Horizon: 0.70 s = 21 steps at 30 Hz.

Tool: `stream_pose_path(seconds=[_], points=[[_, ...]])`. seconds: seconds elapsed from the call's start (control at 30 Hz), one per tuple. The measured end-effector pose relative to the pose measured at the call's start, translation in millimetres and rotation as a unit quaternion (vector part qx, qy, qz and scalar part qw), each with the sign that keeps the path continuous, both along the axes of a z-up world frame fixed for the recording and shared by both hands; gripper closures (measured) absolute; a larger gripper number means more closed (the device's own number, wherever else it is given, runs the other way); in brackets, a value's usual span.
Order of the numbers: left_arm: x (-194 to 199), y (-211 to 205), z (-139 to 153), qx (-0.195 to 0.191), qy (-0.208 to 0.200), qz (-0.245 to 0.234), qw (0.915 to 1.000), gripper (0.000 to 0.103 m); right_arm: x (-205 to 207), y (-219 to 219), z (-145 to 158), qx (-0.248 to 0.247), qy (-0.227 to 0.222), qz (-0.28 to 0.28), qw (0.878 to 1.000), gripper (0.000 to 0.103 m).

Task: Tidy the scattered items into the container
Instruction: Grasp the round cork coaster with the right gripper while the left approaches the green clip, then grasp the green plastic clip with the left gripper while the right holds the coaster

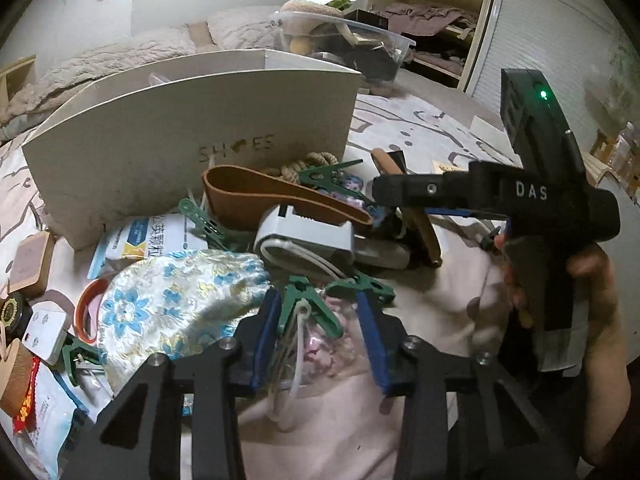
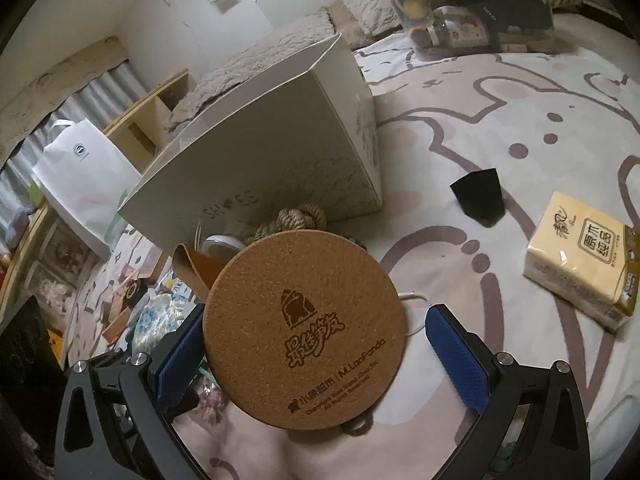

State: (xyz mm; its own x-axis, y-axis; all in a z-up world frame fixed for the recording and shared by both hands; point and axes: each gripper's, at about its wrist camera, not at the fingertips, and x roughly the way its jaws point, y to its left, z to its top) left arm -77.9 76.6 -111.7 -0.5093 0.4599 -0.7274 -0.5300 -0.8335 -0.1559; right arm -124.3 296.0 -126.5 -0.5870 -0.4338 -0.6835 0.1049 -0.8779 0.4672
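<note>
Showing the left wrist view first: along the left edge lie a wooden block (image 1: 34, 262), a dark round tin (image 1: 12, 312) and a white plug adapter (image 1: 44, 336). Right of these, a brocade pouch (image 1: 172, 300) with blue flowers lies beside an orange ring (image 1: 86, 312) and a printed white sachet (image 1: 136, 236). Behind them, at centre left, stands the white shoe box (image 1: 188, 140), marked "SHOES" on its near wall; its top is open, and the contents cannot be made out apart from a clear edge at the rim. At upper centre a clear plastic bin (image 1: 360, 40) holds a plush item and dark boxes. Against the shoe box's front lie a brown leather strap (image 1: 256, 196), a coil of rope (image 1: 304, 164) and a grey-and-white clip device (image 1: 304, 236). At lower centre the left gripper (image 1: 320, 324) has its blue pads drawn fairly close together, straddling a green clothespin (image 1: 308, 300) and a clear packet; the left pad touches the pin, but whether both pads press it cannot be told. At right the right gripper (image 1: 404, 192) appears from the side, carried by a hand (image 1: 600, 312).

In the right wrist view, a white paper bag (image 2: 84, 184) stands at left. The shoe box (image 2: 272, 148) occupies upper centre, its interior hidden. The right gripper (image 2: 320, 340) stands wide, and a round cork coaster (image 2: 304, 332) fills the gap: the left pad touches its edge, the right pad stands clear. At right lie a black cup-shaped piece (image 2: 480, 196) and a yellow tissue pack (image 2: 580, 268) on the patterned bedsheet (image 2: 480, 100).
</note>
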Motion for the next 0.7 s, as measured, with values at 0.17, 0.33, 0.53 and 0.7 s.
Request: stream_pose_path(seconds=[0.17, 0.33, 0.53, 0.7], points=[[-2, 1, -4, -0.011, -0.015, -0.006, 0.9998, 0.072, -4, -2, -7, -0.010, -0.021, 0.015, 1.000, 0.000], [-1, 5, -7, -0.018, -0.016, -0.009, 0.9997, 0.072, -4, -1, -9, -0.015, -0.027, 0.025, 0.999, 0.000], [-3, 3, -9, -0.010, -0.024, -0.006, 0.9996, 0.072, -6, 2, -12, -0.029, -0.032, 0.031, 0.999, 0.000], [-5, 2, -9, -0.008, -0.024, -0.002, 0.9997, 0.072, -8, -5, -12, -0.013, -0.031, 0.027, 0.999, 0.000]])
